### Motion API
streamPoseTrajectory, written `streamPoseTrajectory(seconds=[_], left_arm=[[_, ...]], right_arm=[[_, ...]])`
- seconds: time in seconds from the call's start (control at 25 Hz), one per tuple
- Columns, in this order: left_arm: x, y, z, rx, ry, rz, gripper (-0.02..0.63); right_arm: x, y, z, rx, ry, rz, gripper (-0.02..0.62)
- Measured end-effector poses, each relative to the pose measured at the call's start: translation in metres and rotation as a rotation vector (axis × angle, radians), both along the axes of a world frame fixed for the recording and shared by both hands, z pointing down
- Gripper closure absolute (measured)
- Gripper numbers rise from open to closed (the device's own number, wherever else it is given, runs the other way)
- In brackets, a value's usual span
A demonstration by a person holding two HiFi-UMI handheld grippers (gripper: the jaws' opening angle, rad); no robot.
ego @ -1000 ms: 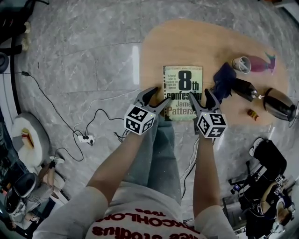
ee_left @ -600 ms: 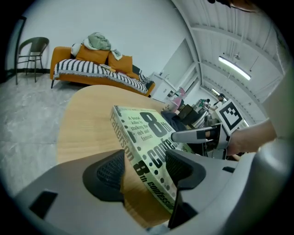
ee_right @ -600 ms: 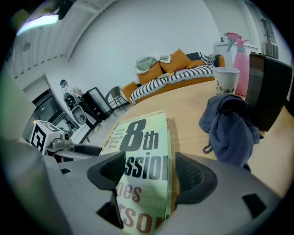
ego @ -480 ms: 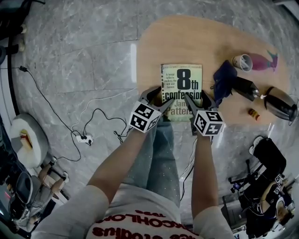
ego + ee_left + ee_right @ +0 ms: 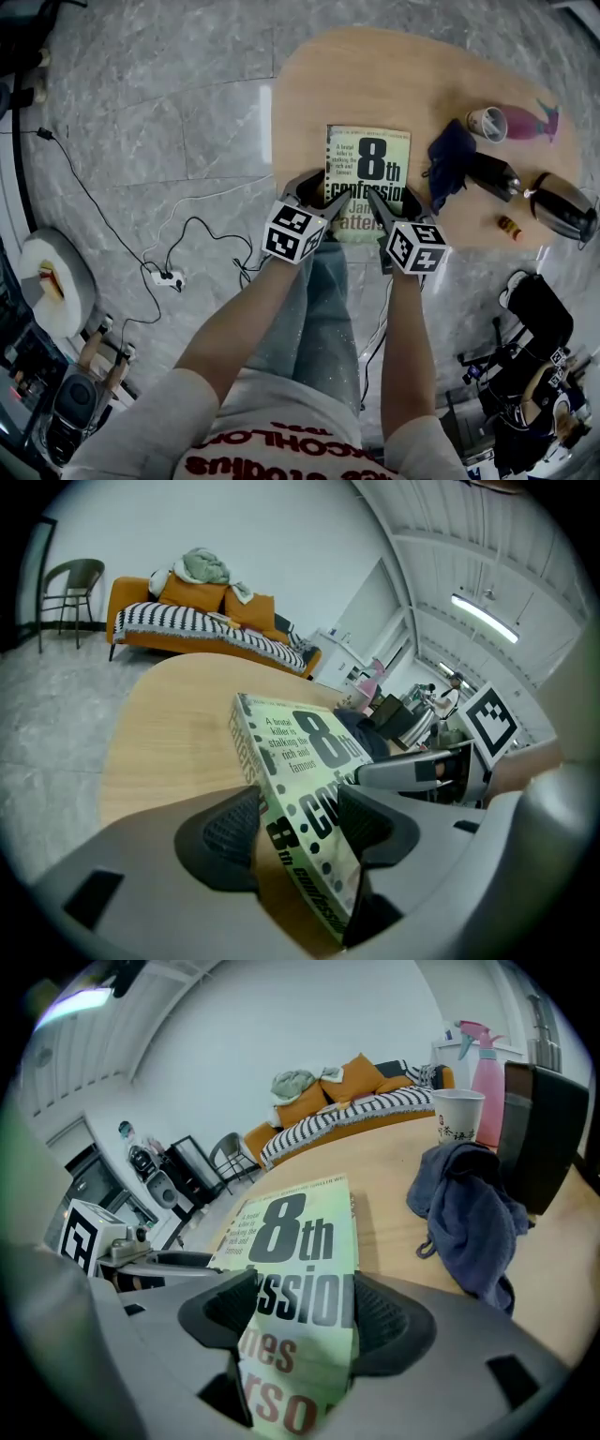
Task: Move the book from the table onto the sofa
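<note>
The step in hand is the pick-up, and nothing has been carried yet. The book [image 5: 367, 169] lies flat on the desk [image 5: 375, 75], its near edge at about 12 o'clock from the person's hands. The left gripper [image 5: 319, 187] sits over the book's near-left corner. In its own view the fingers [image 5: 220, 832] stand released, one beside the spine and the other over the cover, and neither looks to be pressing. The right gripper [image 5: 392, 195] sits over the near-right corner. Its fingers [image 5: 394, 1321] have just been opening and now stand spread wide, with the cover [image 5: 295, 1241] running between them and no grip taken. A blue cloth [image 5: 450, 155] lies just beside the book at its 3 o'clock. By my reading, the next move calls for both pairs of fingers to clench on the near corners together, so that the book rises level and does not swing from one corner. The lift should also keep clear of the cloth. The sofa [image 5: 206, 621] stands well apart, beyond the desk's far edge at about 11 o'clock in the left gripper view, so a carry across open floor would follow.
</note>
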State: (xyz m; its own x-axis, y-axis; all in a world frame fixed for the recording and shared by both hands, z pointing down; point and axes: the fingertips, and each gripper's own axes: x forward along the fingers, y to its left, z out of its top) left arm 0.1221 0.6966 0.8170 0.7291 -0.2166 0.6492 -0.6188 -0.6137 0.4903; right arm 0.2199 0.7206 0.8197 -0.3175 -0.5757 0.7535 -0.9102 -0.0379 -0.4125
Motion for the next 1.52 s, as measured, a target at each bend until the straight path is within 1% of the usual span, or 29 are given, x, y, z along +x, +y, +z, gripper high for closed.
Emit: streamPoseTrajectory(seconds=[0.2, 0.4, 0.56, 0.64, 0.92, 1.12, 1.24, 1.4, 1.52], left_arm=[[0.002, -0.003, -0.014, 0.052, -0.002, 0.021, 0.341], [0.001, -0.012, -0.035, 0.081, 0.024, -0.003, 0.348], [0.0, -0.029, -0.065, 0.136, 0.052, -0.018, 0.354], [0.001, -0.039, -0.088, 0.173, 0.067, -0.028, 0.359], [0.011, -0.08, -0.186, 0.319, 0.146, -0.048, 0.371], [0.012, -0.101, -0.258, 0.416, 0.195, -0.061, 0.371], [0.008, -0.113, -0.296, 0.463, 0.227, -0.081, 0.372], [0.005, -0.131, -0.343, 0.52, 0.246, -0.09, 0.373], [0.005, -0.135, -0.379, 0.569, 0.261, -0.094, 0.373]], right_arm=[[0.001, 0.002, -0.015, 0.029, 0.025, 0.018, 0.27], [0.0, -0.004, -0.035, 0.063, 0.036, 0.039, 0.27], [0.001, -0.016, -0.064, 0.121, 0.027, 0.085, 0.276], [0.003, -0.023, -0.086, 0.163, 0.032, 0.11, 0.289], [0.012, -0.056, -0.182, 0.322, 0.107, 0.158, 0.298], [0.013, -0.075, -0.253, 0.429, 0.133, 0.166, 0.299], [0.011, -0.089, -0.294, 0.495, 0.145, 0.163, 0.308], [0.009, -0.107, -0.339, 0.559, 0.146, 0.163, 0.313], [0.009, -0.11, -0.373, 0.618, 0.136, 0.173, 0.316]])
